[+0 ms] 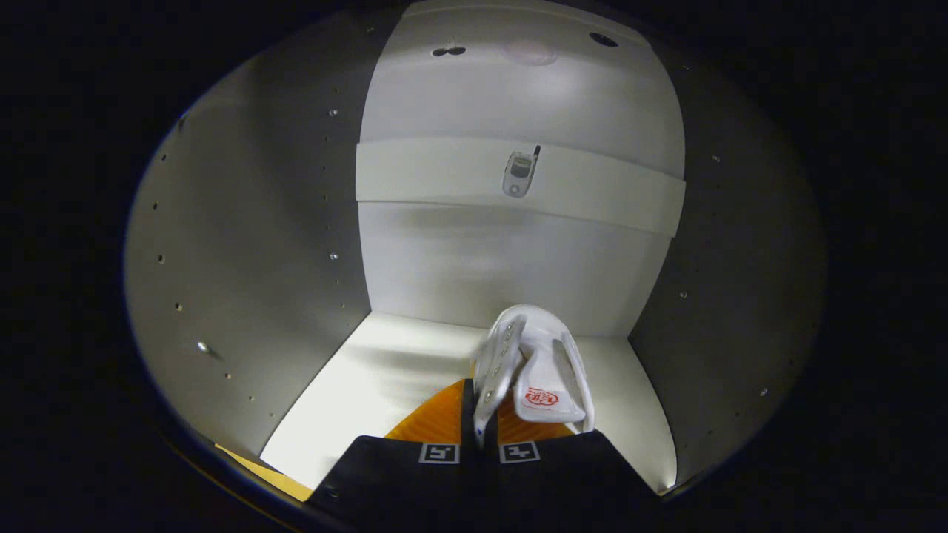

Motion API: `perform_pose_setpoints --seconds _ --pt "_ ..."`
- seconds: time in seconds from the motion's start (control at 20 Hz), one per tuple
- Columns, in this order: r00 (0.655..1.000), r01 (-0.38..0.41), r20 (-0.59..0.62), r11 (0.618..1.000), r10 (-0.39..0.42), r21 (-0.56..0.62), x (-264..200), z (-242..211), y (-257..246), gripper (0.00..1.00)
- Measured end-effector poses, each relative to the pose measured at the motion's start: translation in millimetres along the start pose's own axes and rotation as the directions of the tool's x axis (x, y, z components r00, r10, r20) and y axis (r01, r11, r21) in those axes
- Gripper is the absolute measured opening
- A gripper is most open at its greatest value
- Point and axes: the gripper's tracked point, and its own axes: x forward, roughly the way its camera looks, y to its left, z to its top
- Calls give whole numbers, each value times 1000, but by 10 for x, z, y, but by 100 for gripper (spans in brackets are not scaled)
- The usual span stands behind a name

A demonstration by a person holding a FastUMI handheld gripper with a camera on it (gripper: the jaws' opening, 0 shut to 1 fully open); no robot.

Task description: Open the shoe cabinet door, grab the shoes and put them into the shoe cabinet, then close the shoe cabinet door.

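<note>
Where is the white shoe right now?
In the gripper view, the shoe is pinched by the gripper, inside the cabinet, over its floor.

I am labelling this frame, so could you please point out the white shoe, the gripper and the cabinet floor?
white shoe (535, 370): gripper view, on its tongue.
gripper (480, 414): gripper view, midway between its fingertips, shut on the shoe's side wall.
cabinet floor (370, 385): gripper view, on the bare lit panel beside the shoe.
</note>
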Motion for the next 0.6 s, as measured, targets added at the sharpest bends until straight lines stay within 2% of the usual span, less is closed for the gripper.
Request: perform_pose_setpoints --seconds 0.35,0.5,0.6 --pt "998 17 -63 1000 -16 16 106 -164 48 6" --pt "997 8 -77 999 -5 33 73 -211 114 19" --pt "997 10 -73 999 -8 32 -9 -221 175 40"
